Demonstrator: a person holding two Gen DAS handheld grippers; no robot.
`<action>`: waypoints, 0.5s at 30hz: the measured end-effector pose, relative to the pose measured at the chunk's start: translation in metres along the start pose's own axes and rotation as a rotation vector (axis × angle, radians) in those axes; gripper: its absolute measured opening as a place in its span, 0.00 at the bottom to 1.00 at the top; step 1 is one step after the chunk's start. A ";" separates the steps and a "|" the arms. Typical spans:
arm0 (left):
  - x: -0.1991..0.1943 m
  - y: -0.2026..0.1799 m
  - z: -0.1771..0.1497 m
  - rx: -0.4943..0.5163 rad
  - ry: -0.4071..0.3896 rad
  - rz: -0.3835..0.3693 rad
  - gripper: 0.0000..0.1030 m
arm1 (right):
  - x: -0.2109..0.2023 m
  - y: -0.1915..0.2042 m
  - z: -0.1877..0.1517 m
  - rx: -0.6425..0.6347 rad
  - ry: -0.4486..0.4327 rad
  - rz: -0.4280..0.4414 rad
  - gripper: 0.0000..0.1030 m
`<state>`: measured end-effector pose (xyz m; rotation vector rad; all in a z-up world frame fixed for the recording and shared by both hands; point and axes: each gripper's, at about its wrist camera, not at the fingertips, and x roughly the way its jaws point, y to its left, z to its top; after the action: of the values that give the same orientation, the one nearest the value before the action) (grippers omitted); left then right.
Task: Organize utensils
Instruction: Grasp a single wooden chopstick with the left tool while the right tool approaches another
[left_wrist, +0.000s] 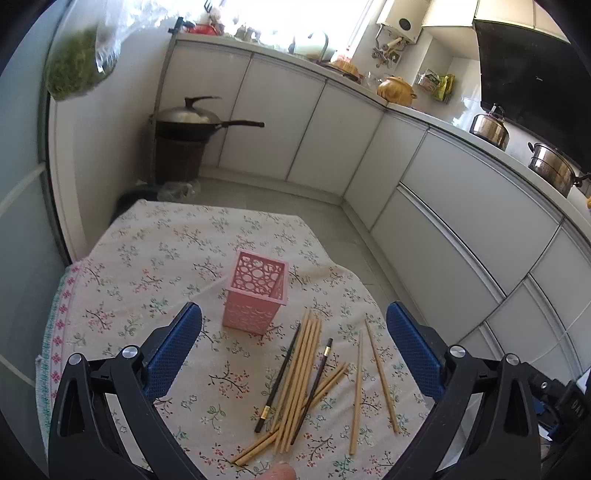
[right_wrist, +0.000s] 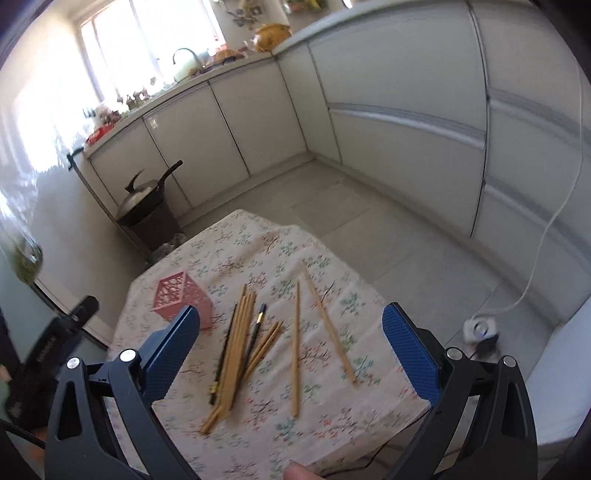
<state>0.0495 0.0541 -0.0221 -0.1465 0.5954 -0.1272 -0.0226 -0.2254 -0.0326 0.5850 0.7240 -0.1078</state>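
A pink perforated holder (left_wrist: 256, 291) (right_wrist: 183, 296) stands upright and empty on a small table with a floral cloth (left_wrist: 155, 254) (right_wrist: 258, 243). Near it lies a pile of several wooden chopsticks (left_wrist: 299, 380) (right_wrist: 236, 347) with two dark chopsticks (left_wrist: 277, 380) (right_wrist: 255, 332) among them. Two more wooden chopsticks (left_wrist: 369, 380) (right_wrist: 312, 328) lie apart to the right. My left gripper (left_wrist: 293, 354) hovers open above the pile, holding nothing. My right gripper (right_wrist: 291, 350) is also open and empty, above the chopsticks.
White kitchen cabinets (left_wrist: 443, 221) (right_wrist: 406, 129) wrap around the back and right. A lidded wok (left_wrist: 195, 122) (right_wrist: 144, 195) rests on a dark bin left of the table. A power strip with a cord (right_wrist: 480, 326) lies on the floor. A fingertip (left_wrist: 280, 470) shows at the bottom edge.
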 end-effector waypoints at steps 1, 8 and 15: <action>0.005 -0.002 -0.004 0.019 0.036 -0.004 0.93 | -0.004 -0.011 0.004 0.083 0.031 0.055 0.94; 0.063 -0.067 -0.052 0.266 0.433 -0.055 0.93 | -0.015 -0.043 0.048 0.285 0.061 0.240 0.94; 0.183 -0.143 -0.062 0.268 0.694 -0.047 0.88 | 0.039 -0.098 0.062 0.461 0.182 0.310 0.94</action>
<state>0.1533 -0.1225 -0.1482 0.1547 1.2578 -0.3072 0.0147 -0.3369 -0.0668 1.1525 0.7801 0.0703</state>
